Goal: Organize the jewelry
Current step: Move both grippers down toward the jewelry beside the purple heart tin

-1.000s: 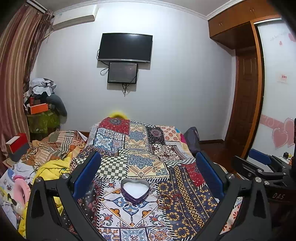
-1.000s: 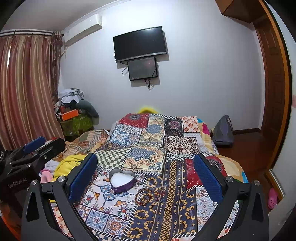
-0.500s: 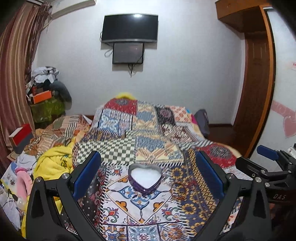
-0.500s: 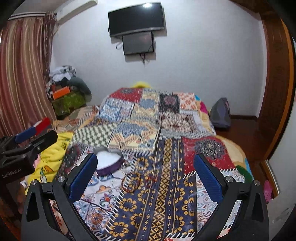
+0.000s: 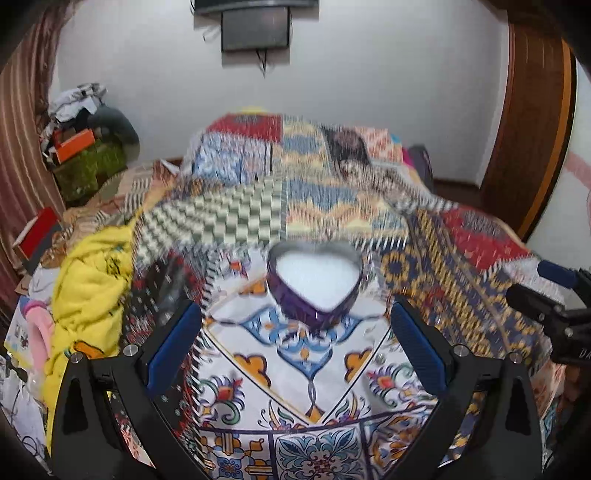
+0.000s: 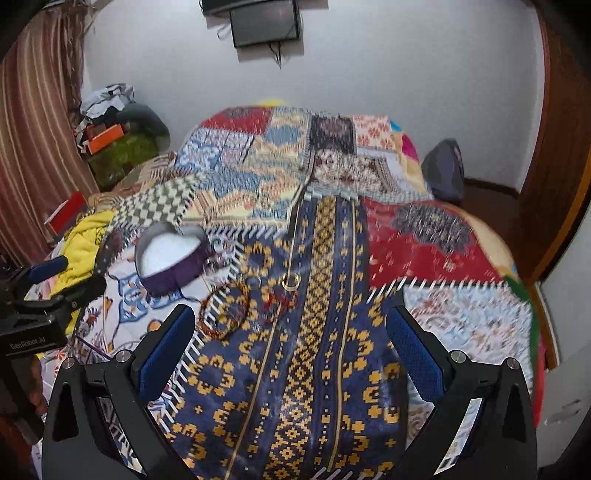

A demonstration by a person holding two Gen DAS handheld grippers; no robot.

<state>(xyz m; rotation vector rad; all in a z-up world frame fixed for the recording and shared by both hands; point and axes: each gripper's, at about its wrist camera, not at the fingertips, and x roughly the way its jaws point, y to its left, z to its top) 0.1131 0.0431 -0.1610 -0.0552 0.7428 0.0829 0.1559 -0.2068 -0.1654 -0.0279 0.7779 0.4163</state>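
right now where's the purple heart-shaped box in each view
Left wrist view: the purple heart-shaped box with white lining sits centre frame on the patchwork bedspread, straight ahead between the open fingers of the left tool.
Right wrist view: the same box lies left of centre, beyond the left finger of the right tool, with bracelets to its right.
Shared landmark: the wall-mounted black screen at the top.

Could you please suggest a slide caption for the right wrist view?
Open right hand-held gripper above a patchwork bedspread, facing a beaded bracelet, gold ring and heart-shaped box.
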